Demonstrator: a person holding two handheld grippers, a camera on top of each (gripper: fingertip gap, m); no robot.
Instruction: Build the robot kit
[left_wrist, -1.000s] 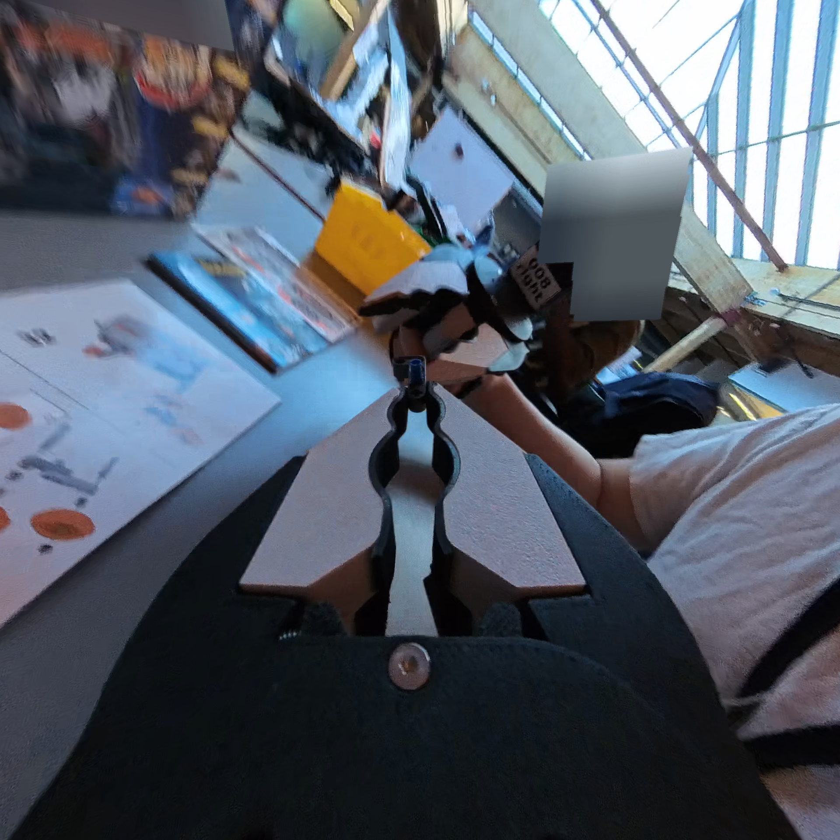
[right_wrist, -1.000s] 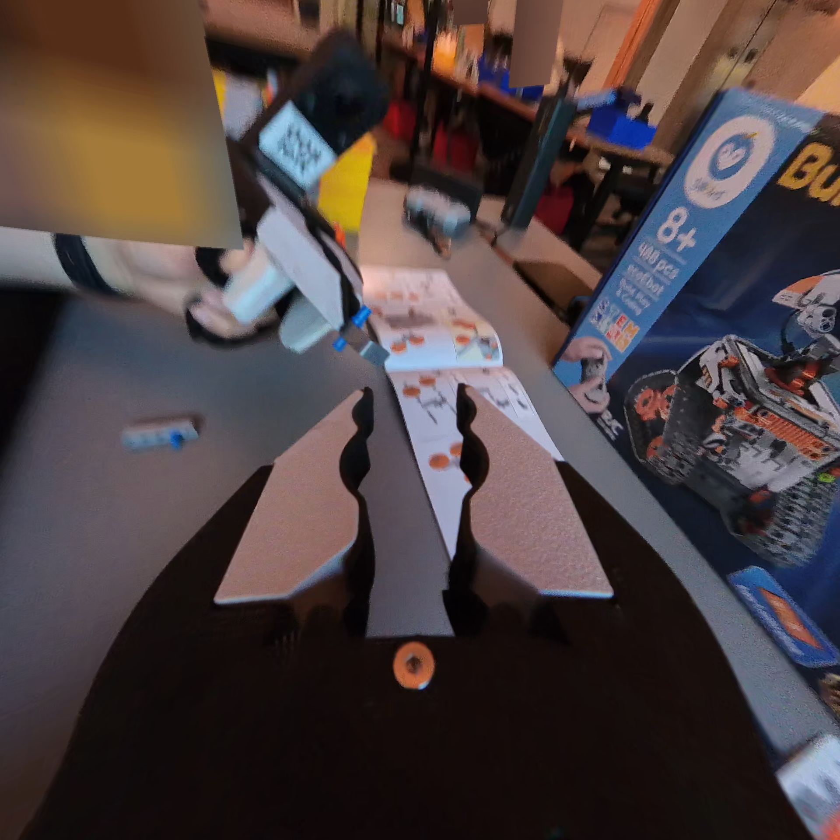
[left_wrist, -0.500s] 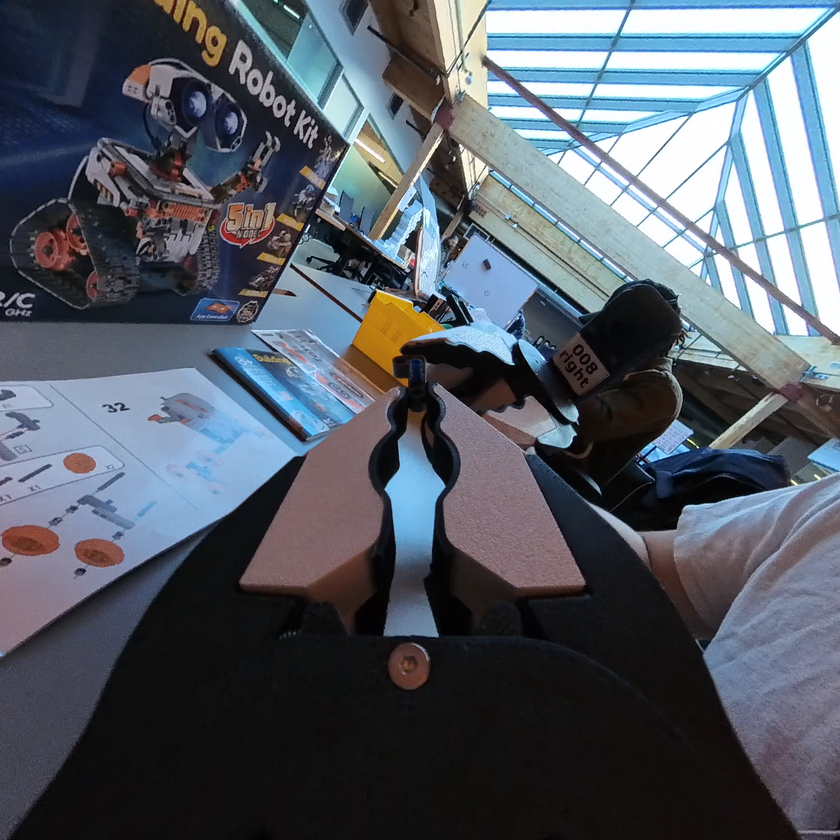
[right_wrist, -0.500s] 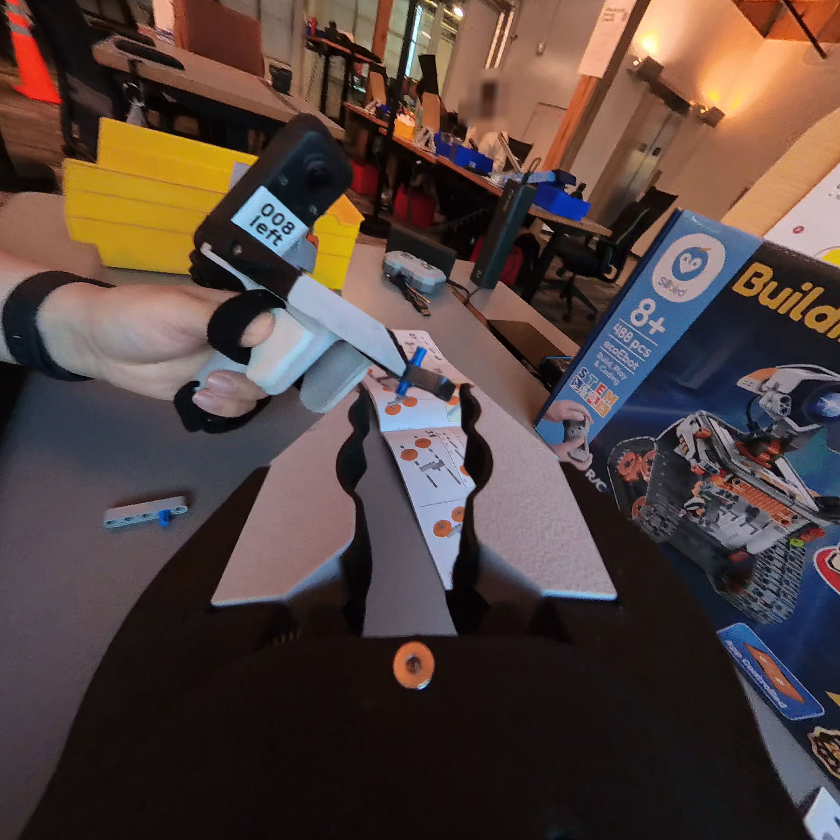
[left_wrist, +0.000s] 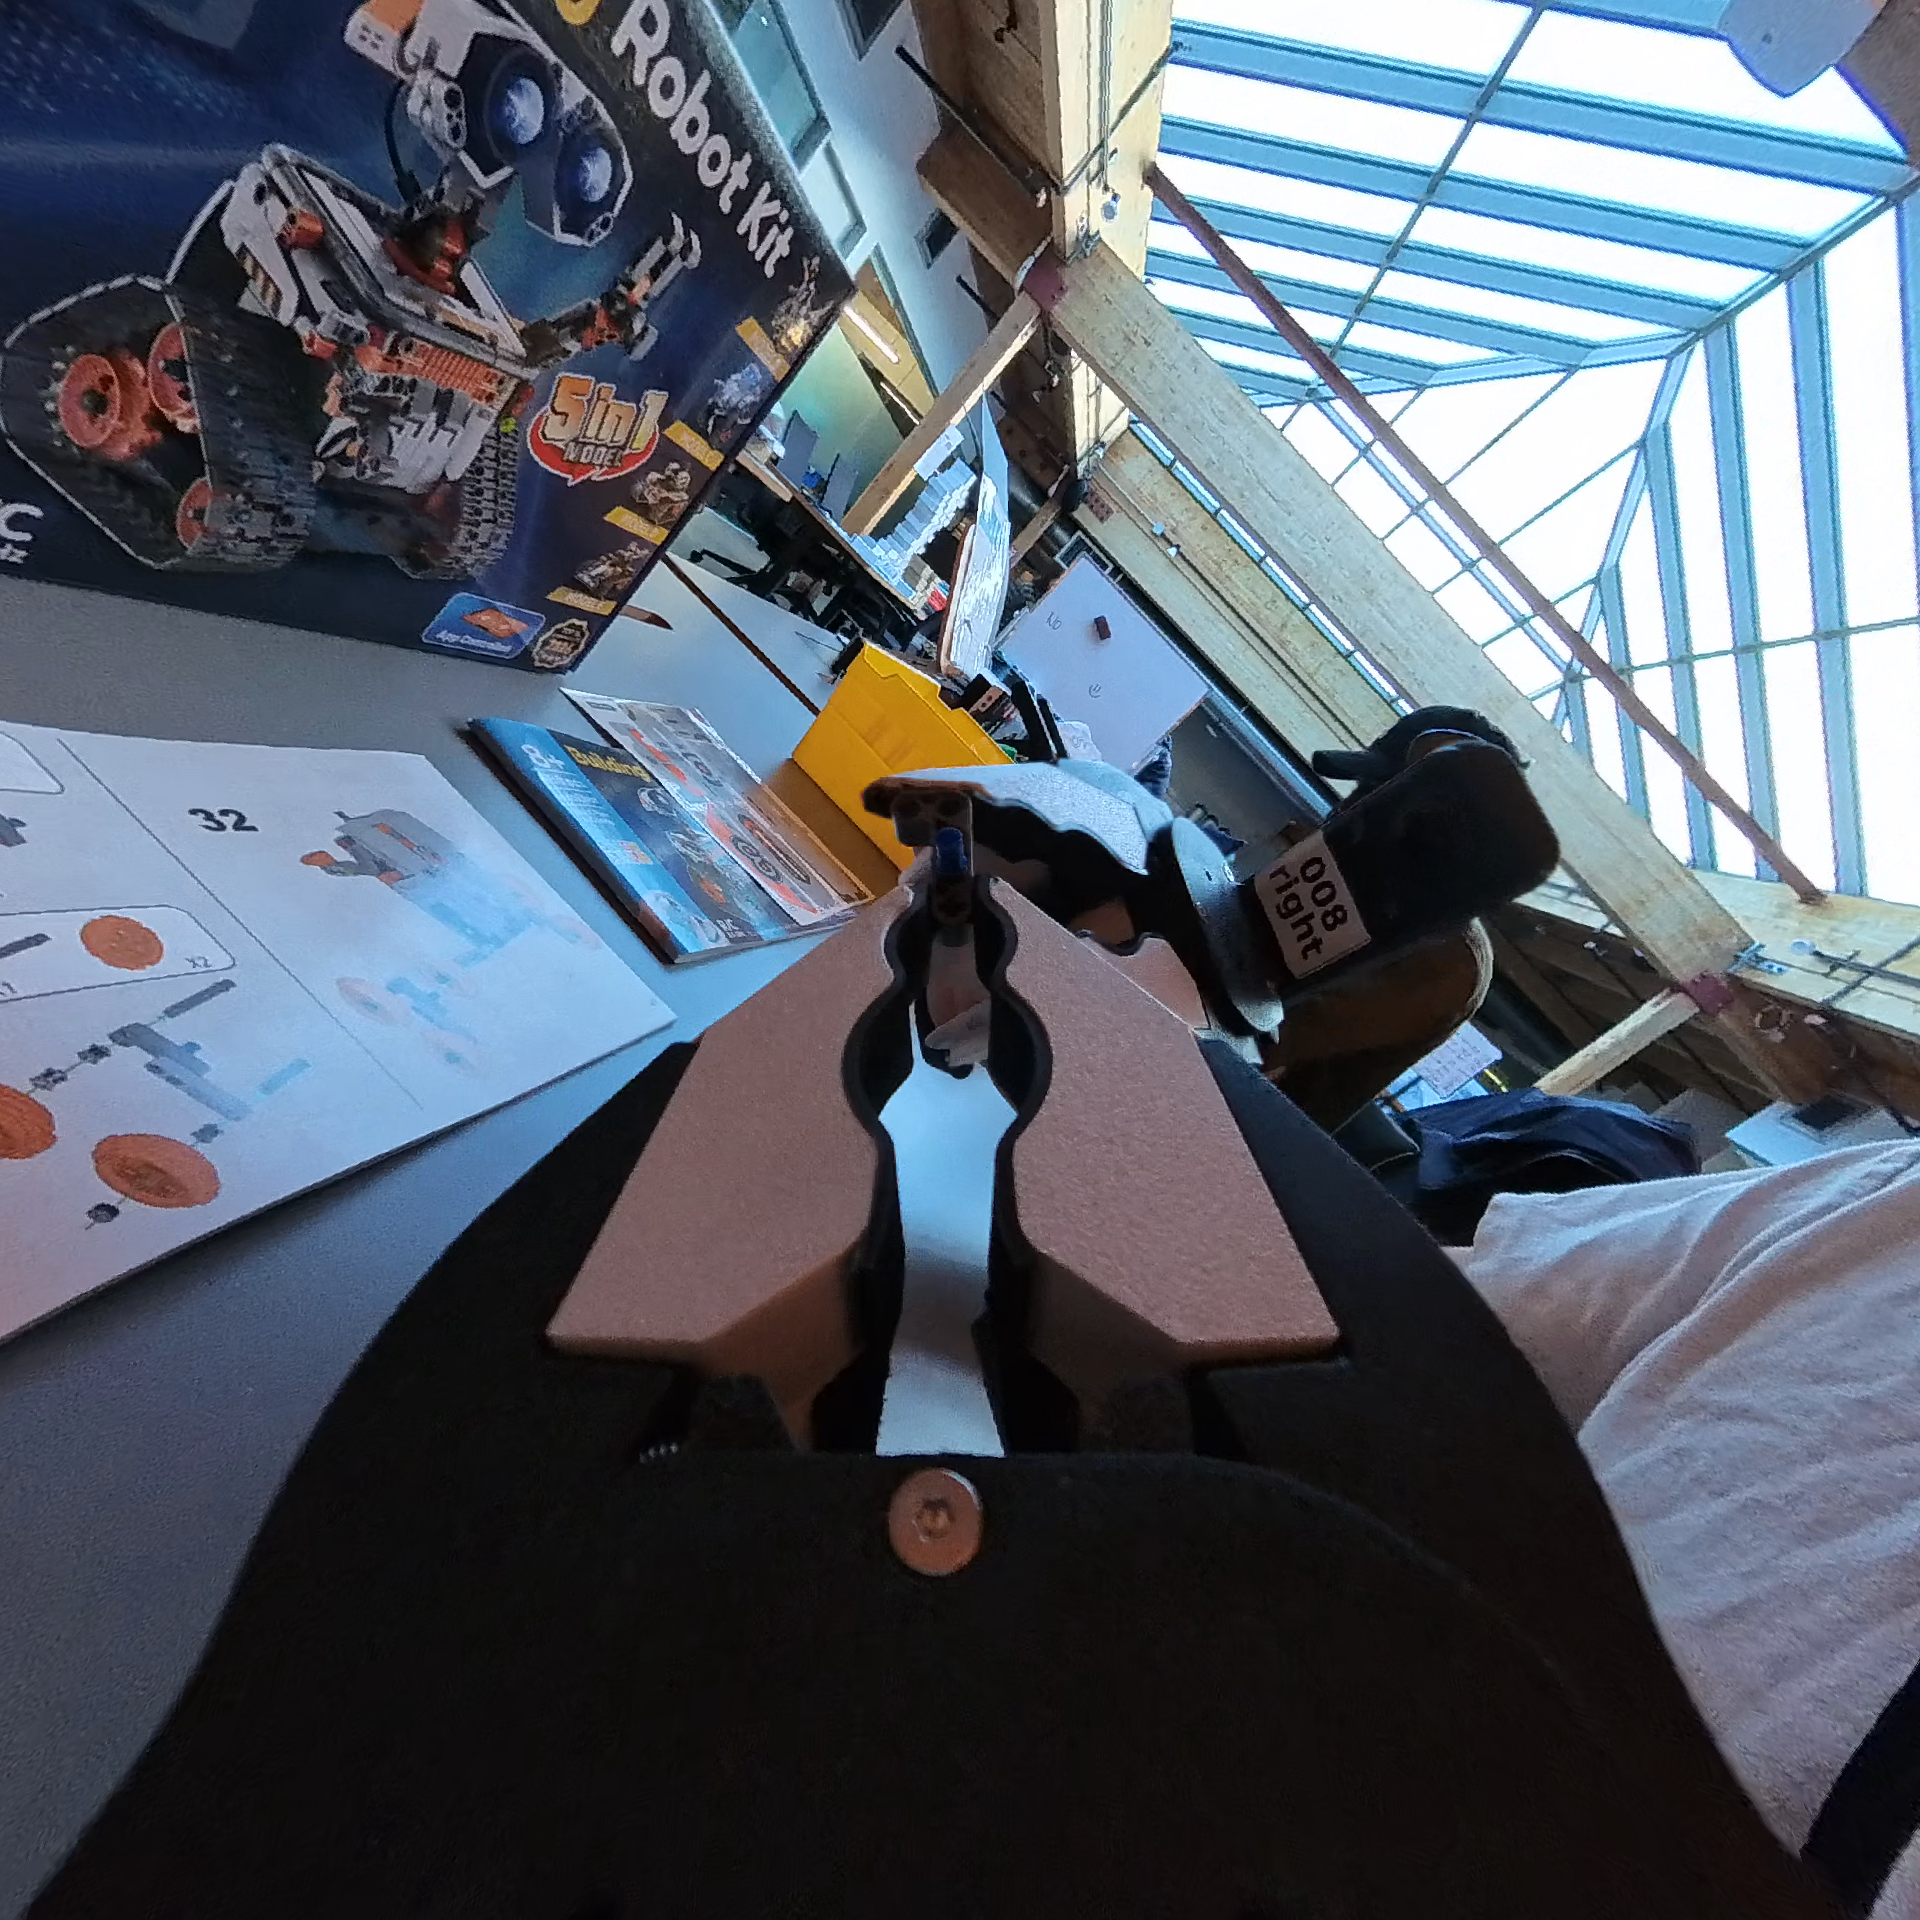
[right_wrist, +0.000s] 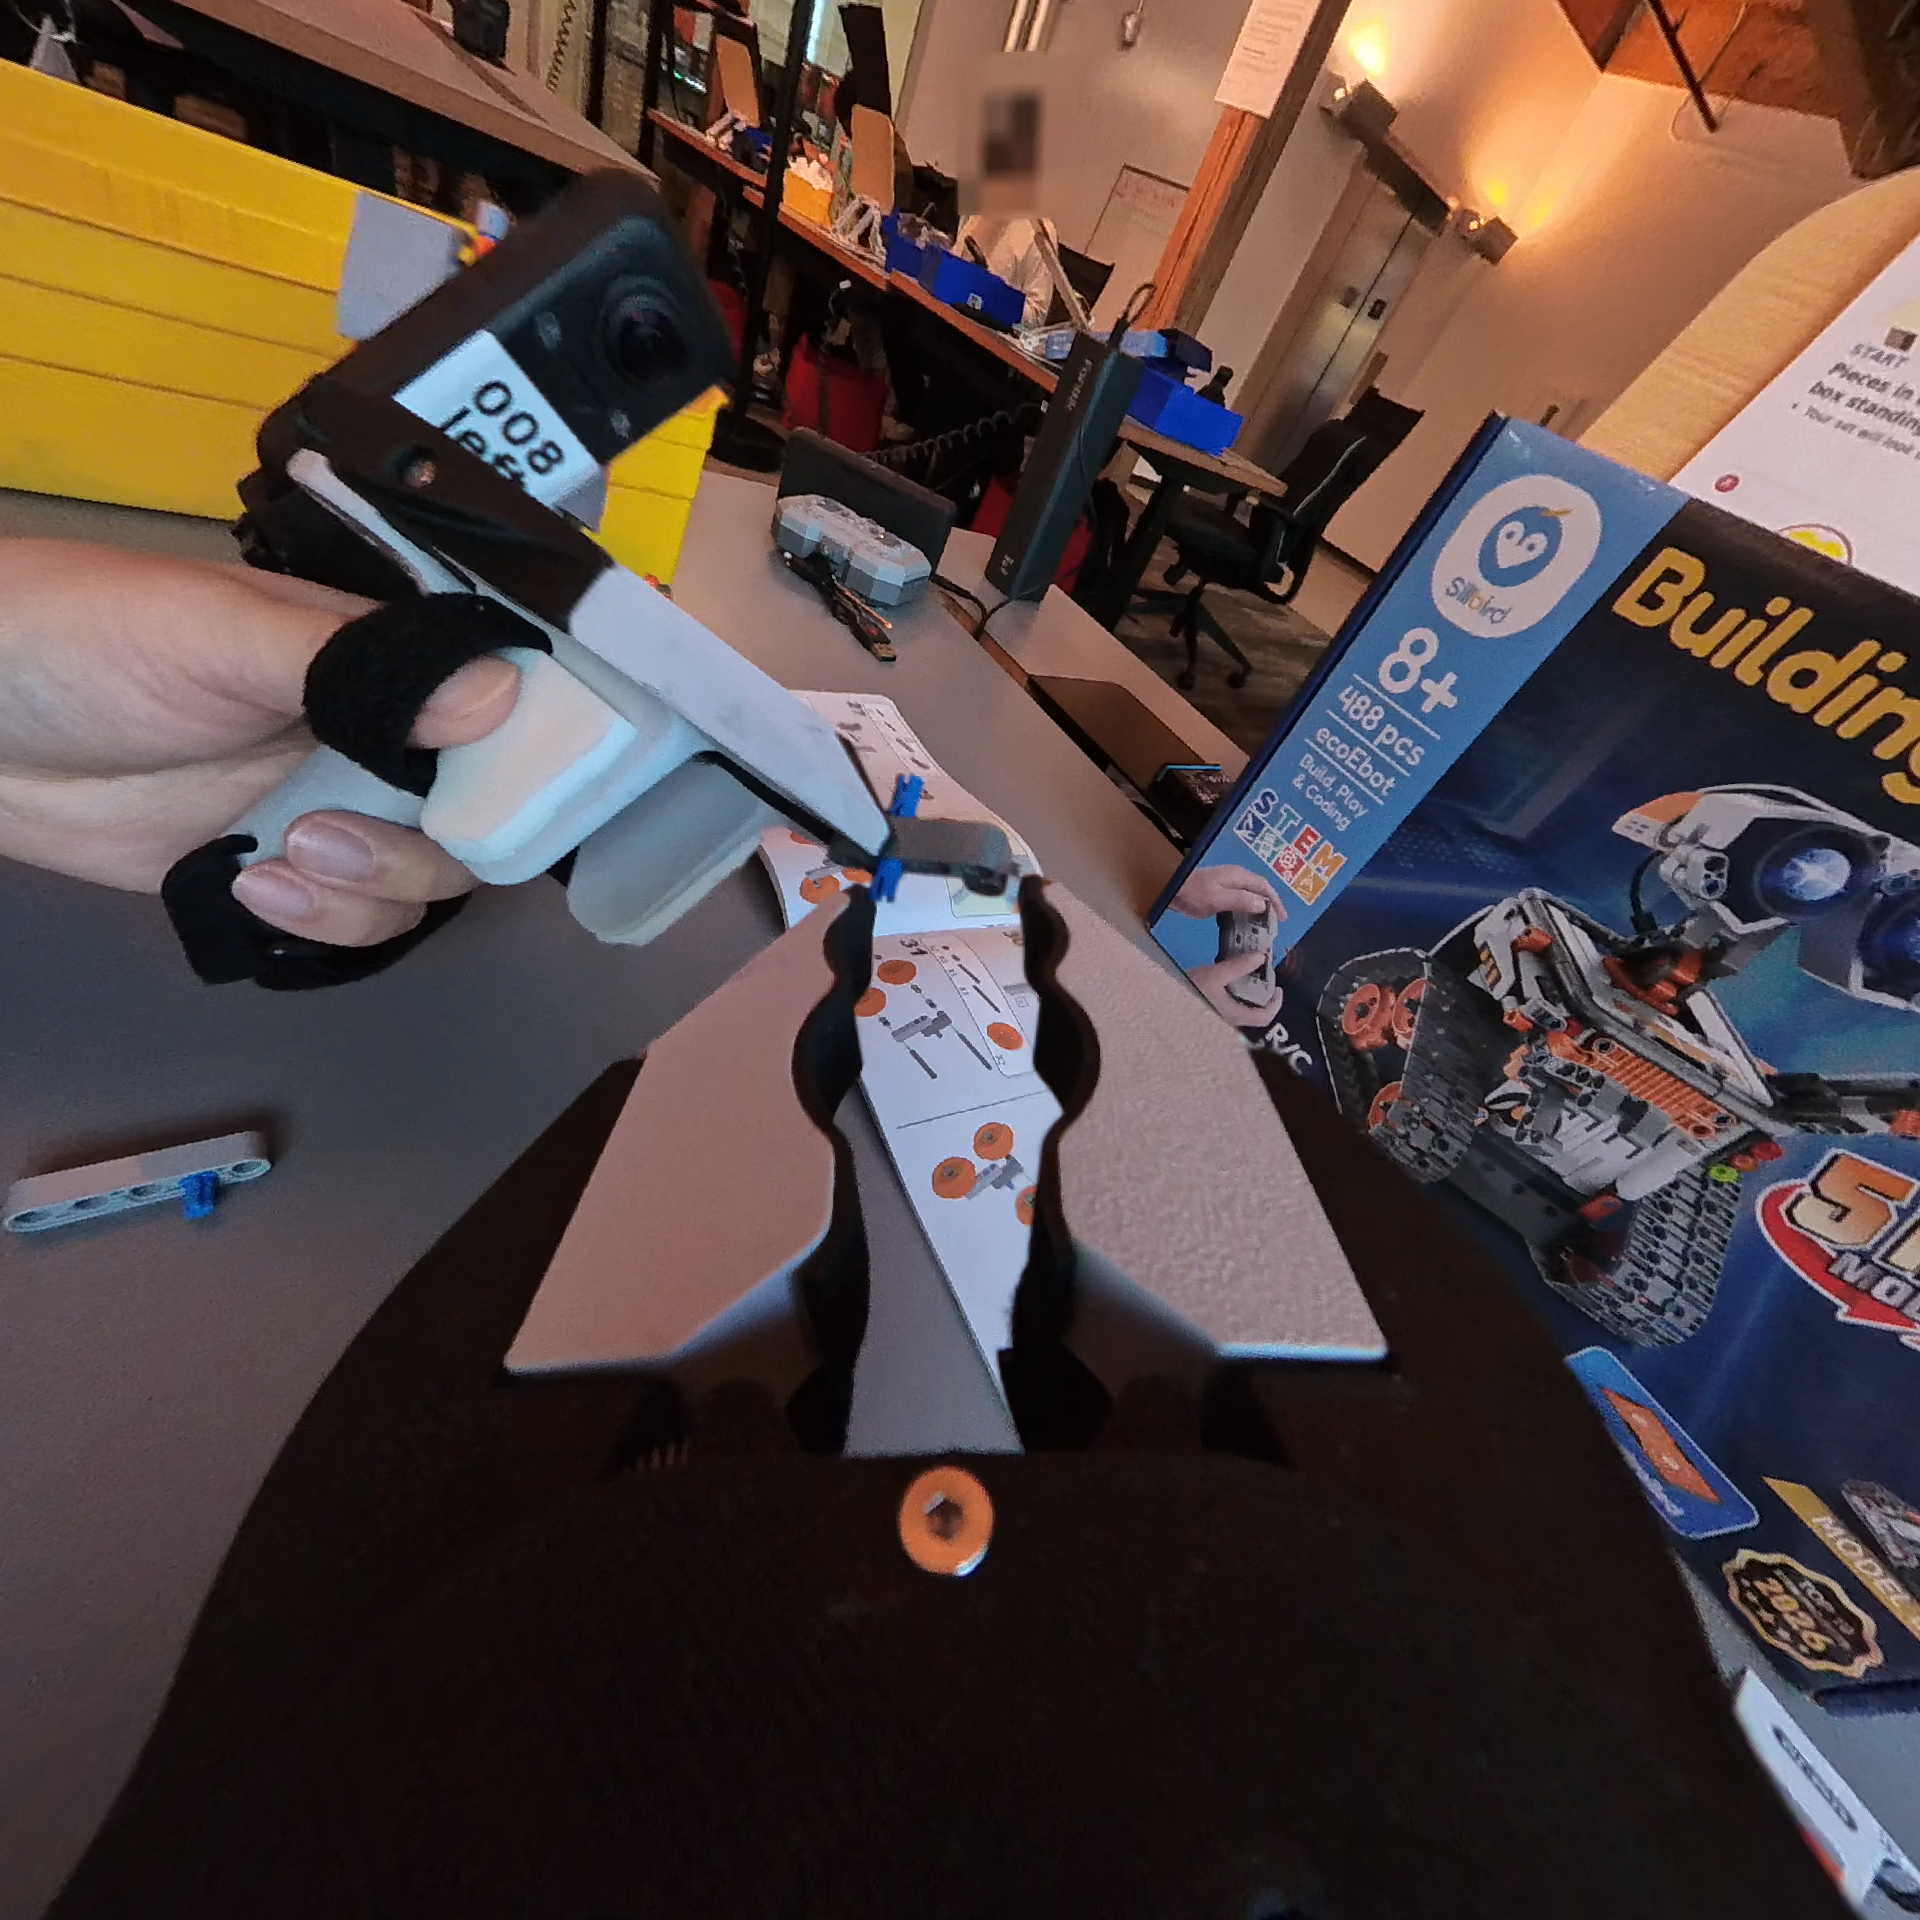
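Two grippers: both held above a grey table, tips close together.
Left gripper: fingers pinched together on a small blue pin, which stands between the tips (in the right wrist view the pin pokes out above and below the tip).
Right gripper: fingers spread apart, nothing between them; a small dark grey connector piece sits just beyond its tips, on the blue pin.
Hand: wraps the left gripper's white handle, a black strap over one finger.
Grey beam: lies flat on the table, well apart to the left, a blue peg in one hole.
Instruction sheet: spread on the table beneath the right gripper's gap.
Kit box: stands upright at the right edge (blue, with a tracked robot pictured).
Yellow bins: stacked behind the hand.
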